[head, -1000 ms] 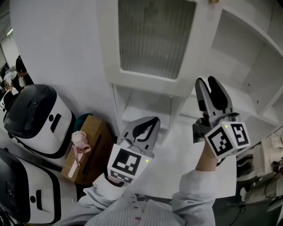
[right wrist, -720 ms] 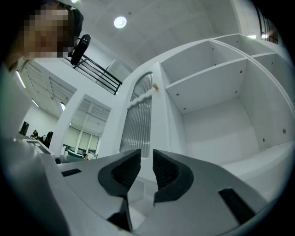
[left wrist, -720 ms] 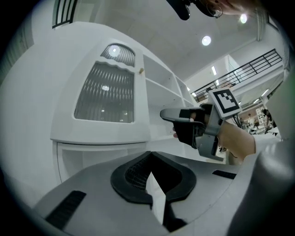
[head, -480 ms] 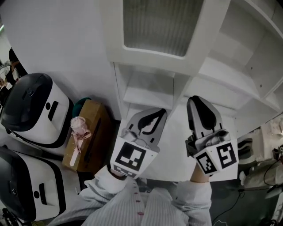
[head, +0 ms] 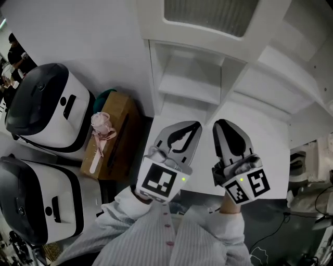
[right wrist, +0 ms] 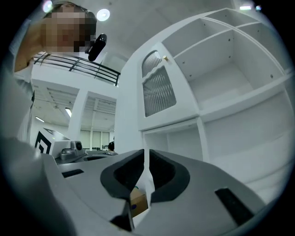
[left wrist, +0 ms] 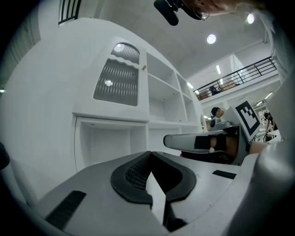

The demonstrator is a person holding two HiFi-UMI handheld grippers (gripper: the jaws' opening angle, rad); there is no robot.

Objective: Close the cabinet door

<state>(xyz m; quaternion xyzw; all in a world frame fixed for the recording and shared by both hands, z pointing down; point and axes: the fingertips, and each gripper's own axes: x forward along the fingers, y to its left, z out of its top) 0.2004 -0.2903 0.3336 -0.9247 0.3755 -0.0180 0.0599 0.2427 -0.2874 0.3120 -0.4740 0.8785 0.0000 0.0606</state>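
**Head view.** Your left hand-held gripper (head: 191, 128) and right hand-held gripper (head: 225, 124) lie side by side at 6 o'clock. Both are well apart from the cabinet door (head: 208, 15), whose ribbed pane sits at 12 o'clock. The door appears flush with its frame, so the closing reads as done. At most, a check that it is properly seated is left to you. Under the door is an open niche (head: 190, 85), and open shelves (head: 276, 72) run toward 2 o'clock. At 9 o'clock stand two white-and-black machines (head: 47, 104). Just beside them is a cardboard box (head: 119, 140) bearing a pink flower (head: 101, 124). None of these lies in the door's path.

**Left gripper view.** The jaws of your left hand-held gripper meet at their tips, with nothing between them. The cabinet door is at 11 o'clock, and its small knob (left wrist: 144, 67) is on the edge next to the open shelves. No gap can be made out along that edge. Your right hand-held gripper shows at 3 o'clock.

**Right gripper view.** The jaws here have just been closing and now stand drawn to a thin slit, gripping nothing. The cabinet door is at 12 o'clock, apart from the jaws, and the open shelves fill 2 o'clock. A corner of the cardboard box shows low through the jaw gap.
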